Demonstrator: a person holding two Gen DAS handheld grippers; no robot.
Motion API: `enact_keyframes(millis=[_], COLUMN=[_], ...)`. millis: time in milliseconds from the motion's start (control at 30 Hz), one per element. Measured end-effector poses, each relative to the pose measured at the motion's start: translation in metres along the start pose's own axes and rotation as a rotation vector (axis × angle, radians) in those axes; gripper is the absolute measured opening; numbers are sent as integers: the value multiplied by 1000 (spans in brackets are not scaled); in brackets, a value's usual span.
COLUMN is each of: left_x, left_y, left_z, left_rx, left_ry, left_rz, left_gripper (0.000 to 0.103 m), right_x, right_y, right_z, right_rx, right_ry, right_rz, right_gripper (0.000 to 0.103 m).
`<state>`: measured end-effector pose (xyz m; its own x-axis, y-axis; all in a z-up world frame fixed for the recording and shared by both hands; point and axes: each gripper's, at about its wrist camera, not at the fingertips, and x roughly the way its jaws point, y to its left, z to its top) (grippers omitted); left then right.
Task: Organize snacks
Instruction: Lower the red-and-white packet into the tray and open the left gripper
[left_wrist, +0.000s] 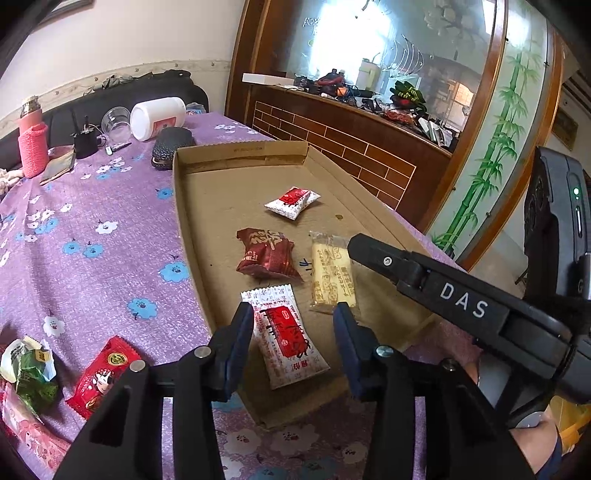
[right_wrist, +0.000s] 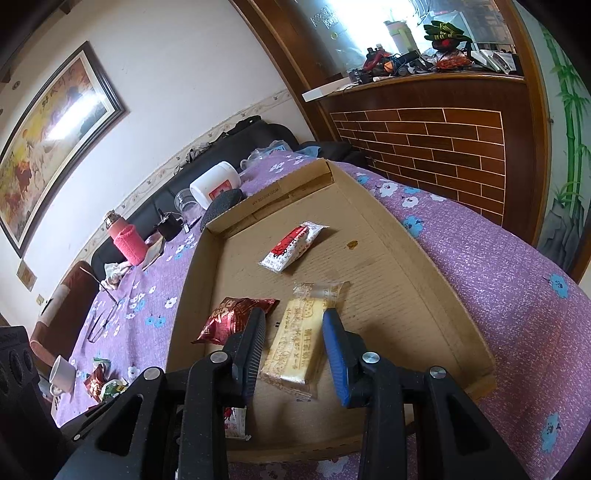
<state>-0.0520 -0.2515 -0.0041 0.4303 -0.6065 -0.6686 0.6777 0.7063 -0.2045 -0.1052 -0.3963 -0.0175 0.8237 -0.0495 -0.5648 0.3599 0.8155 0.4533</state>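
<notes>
L gripper (left_wrist: 293, 319) jaws apart over white-red pkt (left_wrist: 286, 332), no contact. R gripper (right_wrist: 295, 332) apart astride biscuit pkt (right_wrist: 295, 343); contact unclear.

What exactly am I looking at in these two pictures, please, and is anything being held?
There is no robot here: a person holds a hand tool with two fingers in each hand, and a wide-angle camera on each tool looks out along its fingers. One picture comes from the left tool, the other from the right.

A shallow cardboard tray sits on a purple flowered cloth. Four snacks lie in it: a white-and-red packet, a yellow biscuit packet, a dark red packet and a second white-and-red packet further back. A bright red packet waits outside on the cloth.

The left gripper straddles the near white-and-red packet; the right gripper straddles the biscuit packet. Both packets lie flat with gaps beside the fingers, so nothing seems gripped.
</notes>
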Motion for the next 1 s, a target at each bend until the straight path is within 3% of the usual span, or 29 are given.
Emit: enact_keyframes(millis=[433,900,1000], left_x=[-16,-63,-73], left_y=[-1,-11,-9], left_z=[5,15,15], left_rx=[-7,25,32], left_ry=[-34,-71,-83], left_rz=[4,-7,1], left_gripper=[47,50,55], right_x=[-1,-3,-3], right_y=[-1,-2,-2], right_z=[0,1,1], right_rx=[3,5,4], right_ry=[-4,-7,-7], right_rz=[-5,-7,-7], right_gripper=[35,35,35])
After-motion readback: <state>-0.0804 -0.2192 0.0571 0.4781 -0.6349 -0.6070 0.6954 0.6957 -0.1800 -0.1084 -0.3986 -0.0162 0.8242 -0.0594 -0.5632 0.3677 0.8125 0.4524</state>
